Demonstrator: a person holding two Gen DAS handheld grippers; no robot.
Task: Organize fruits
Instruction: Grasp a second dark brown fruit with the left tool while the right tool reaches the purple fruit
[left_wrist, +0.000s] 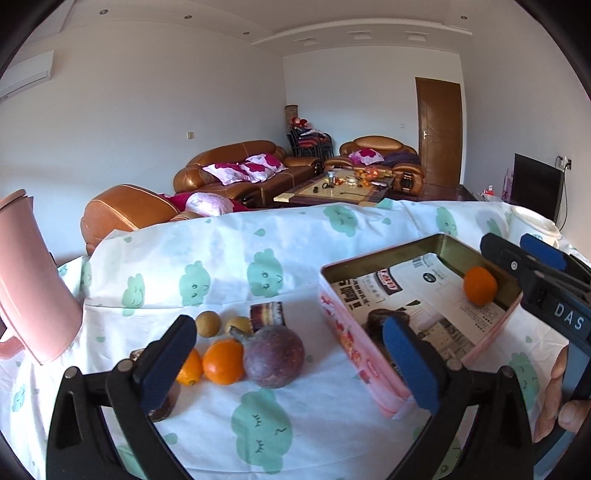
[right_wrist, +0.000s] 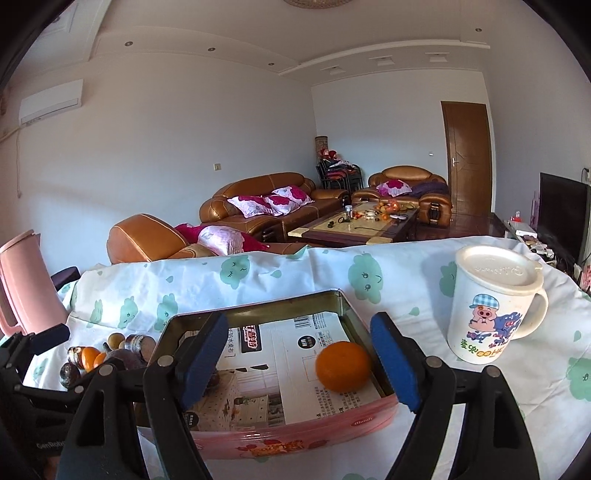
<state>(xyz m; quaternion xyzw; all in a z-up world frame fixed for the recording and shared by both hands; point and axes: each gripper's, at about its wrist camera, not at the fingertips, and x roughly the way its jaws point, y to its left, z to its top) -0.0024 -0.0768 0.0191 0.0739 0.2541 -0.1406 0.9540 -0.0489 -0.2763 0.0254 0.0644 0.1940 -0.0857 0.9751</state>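
Observation:
A pink tin box (left_wrist: 347, 332) (right_wrist: 295, 439) lined with printed paper sits on the cloud-print tablecloth. An orange (left_wrist: 480, 285) (right_wrist: 343, 366) lies in its far right corner; a dark fruit (left_wrist: 384, 318) lies at its near left. On the cloth left of the box lie a purple passion fruit (left_wrist: 273, 356), two small oranges (left_wrist: 223, 362) and two brown longans (left_wrist: 208, 324). My left gripper (left_wrist: 288, 363) is open and empty, around the passion fruit. My right gripper (right_wrist: 299, 363) is open and empty over the box, the orange between its fingers.
A pink jug (left_wrist: 29, 280) (right_wrist: 22, 280) stands at the left edge. A white lidded cartoon mug (right_wrist: 495, 306) stands right of the box. A small dark jar (left_wrist: 266, 314) sits behind the fruits. Sofas and a coffee table lie beyond the table.

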